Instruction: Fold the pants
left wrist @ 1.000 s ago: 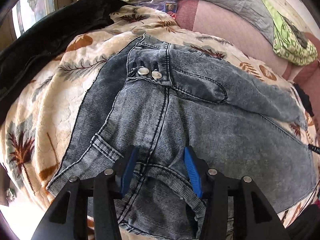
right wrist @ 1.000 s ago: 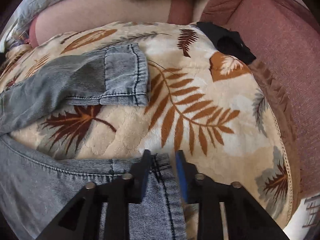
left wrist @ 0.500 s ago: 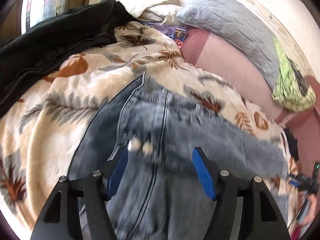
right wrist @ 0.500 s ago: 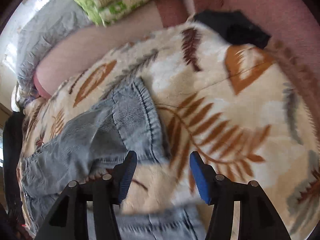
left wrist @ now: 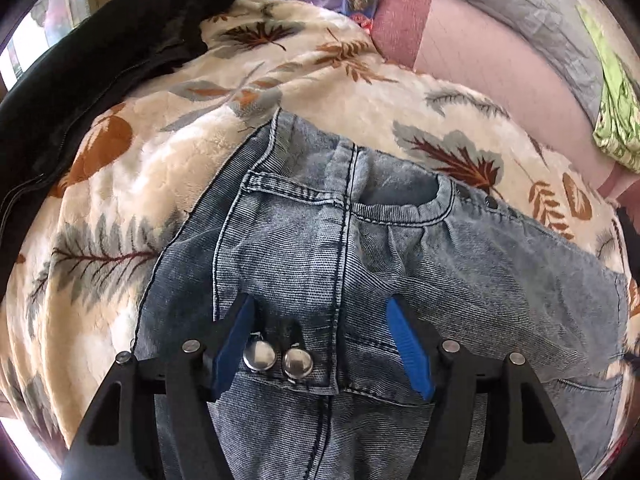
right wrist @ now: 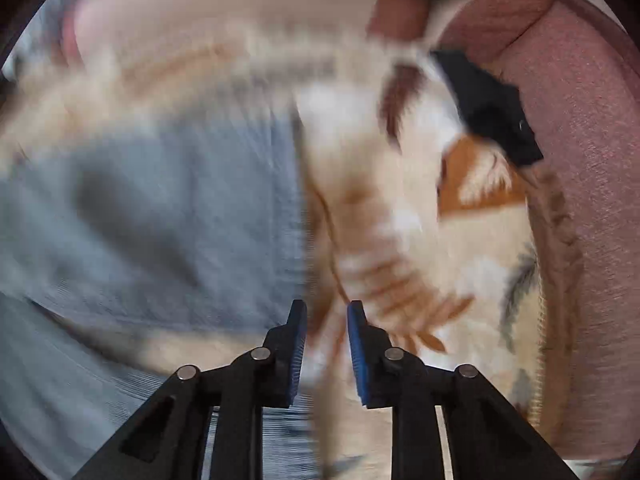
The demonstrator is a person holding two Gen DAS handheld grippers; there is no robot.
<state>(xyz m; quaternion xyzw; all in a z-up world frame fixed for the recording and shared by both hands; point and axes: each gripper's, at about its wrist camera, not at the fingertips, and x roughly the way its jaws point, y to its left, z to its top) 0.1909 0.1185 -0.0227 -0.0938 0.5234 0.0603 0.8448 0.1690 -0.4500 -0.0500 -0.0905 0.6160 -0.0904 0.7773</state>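
1. The left gripper (left wrist: pixel 324 344) hovers low over the jeans (left wrist: pixel 360 264), jaws wide apart around two snaps (left wrist: pixel 278 358) at 6 o'clock.
2. The right gripper (right wrist: pixel 327 344) has a narrow gap with nothing in it; its view is blurred, jeans at 9 o'clock.
3. The jeans lie on a leaf-print blanket (left wrist: pixel 168 152); a black jacket (left wrist: pixel 100 64) sits at 10 o'clock.

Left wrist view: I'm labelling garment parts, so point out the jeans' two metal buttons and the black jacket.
metal buttons (left wrist: pixel 278 358), left wrist view, between the two studs.
black jacket (left wrist: pixel 100 60), left wrist view, its upper-left folds.
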